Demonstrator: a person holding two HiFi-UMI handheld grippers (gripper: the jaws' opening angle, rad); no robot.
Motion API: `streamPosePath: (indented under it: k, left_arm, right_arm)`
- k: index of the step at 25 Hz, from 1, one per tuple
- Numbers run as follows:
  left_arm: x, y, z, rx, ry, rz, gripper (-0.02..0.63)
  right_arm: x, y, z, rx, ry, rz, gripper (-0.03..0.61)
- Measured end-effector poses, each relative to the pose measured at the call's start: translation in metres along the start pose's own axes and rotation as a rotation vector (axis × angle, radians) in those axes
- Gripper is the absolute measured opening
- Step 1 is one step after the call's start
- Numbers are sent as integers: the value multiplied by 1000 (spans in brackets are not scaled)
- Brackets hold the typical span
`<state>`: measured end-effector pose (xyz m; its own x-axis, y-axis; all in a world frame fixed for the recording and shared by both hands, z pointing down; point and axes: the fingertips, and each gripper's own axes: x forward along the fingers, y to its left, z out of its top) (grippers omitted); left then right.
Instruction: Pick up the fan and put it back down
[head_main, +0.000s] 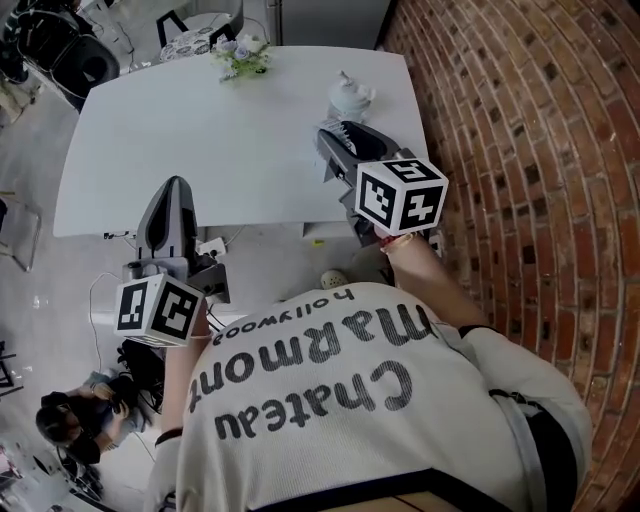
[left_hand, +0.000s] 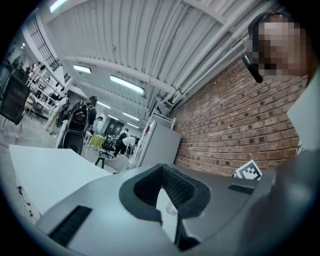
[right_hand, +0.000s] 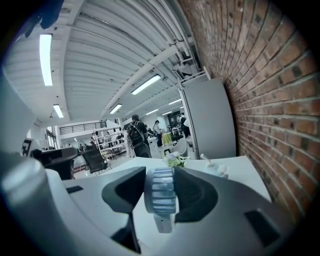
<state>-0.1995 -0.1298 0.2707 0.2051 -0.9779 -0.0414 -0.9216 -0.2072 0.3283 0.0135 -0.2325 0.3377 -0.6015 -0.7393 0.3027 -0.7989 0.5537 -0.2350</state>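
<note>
A small white hand fan (right_hand: 161, 192) with a ribbed round head stands edge-on between the dark pads of my right gripper (right_hand: 160, 186), which is shut on it; its short handle hangs below the pads. In the head view the right gripper (head_main: 347, 140) is above the near right corner of the white table (head_main: 200, 140), and the fan (head_main: 345, 130) shows only as a pale toothed sliver in the jaws. My left gripper (head_main: 177, 186) hovers at the table's near edge, jaws together and holding nothing; its tips (left_hand: 162, 169) meet over a thin gap.
A white teapot-like piece (head_main: 350, 95) and a small flower bunch (head_main: 240, 55) sit on the far part of the table. A brick wall (head_main: 520, 150) runs close along the right. Cables and a power strip (head_main: 210, 248) lie on the floor. A person sits low at the left (head_main: 70, 420).
</note>
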Motion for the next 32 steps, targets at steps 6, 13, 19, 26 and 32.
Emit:
streamPosePath:
  k: [6, 13, 19, 26, 32]
  left_arm:
    - [28, -37, -13, 4, -2, -17, 0]
    - [56, -71, -27, 8, -2, -33, 2]
    - [74, -88, -39, 5, -1, -37, 2]
    - [90, -102, -55, -6, 8, -36, 2]
    - [103, -106, -65, -12, 7, -25, 2]
  right_arm:
    - [-15, -49, 5, 18, -10, -14, 179]
    - [-29, -98, 12, 45, -30, -31, 179]
    - [-35, -129, 12, 49, -33, -50, 179]
    - [-39, -159, 8, 52, -21, -66, 179]
    - [-34, -181, 3, 50, -8, -81, 179]
